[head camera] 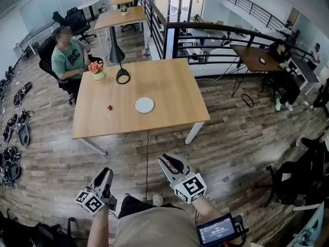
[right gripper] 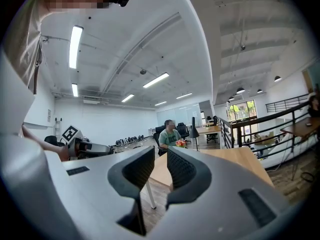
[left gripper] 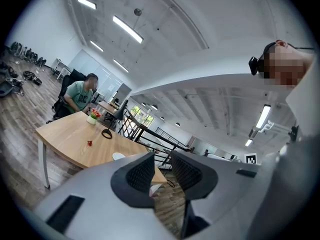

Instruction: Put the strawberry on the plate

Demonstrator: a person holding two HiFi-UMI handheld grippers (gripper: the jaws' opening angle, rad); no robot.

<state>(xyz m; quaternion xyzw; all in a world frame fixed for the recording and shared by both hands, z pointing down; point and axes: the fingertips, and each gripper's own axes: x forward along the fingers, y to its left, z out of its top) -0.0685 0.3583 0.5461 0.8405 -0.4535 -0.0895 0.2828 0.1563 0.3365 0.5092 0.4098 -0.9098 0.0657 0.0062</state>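
A small red strawberry (head camera: 109, 107) lies on the wooden table (head camera: 169, 86), a little left of a round white plate (head camera: 144, 105). Both grippers hang low over the floor, well short of the table's near edge. My left gripper (head camera: 105, 174) and right gripper (head camera: 167, 163) are both shut with nothing between the jaws. In the left gripper view the strawberry (left gripper: 90, 143) and the plate (left gripper: 118, 156) show far off beyond the left gripper (left gripper: 162, 176). The right gripper (right gripper: 160, 171) points at the table (right gripper: 240, 159); the strawberry is not visible there.
A flower pot (head camera: 96, 70) and a black lamp (head camera: 120, 60) stand at the table's far left. A person (head camera: 67, 53) sits in a chair behind that corner. A black railing (head camera: 205, 35) runs behind the table. Shoes (head camera: 13, 133) and bags line the wood floor at the left.
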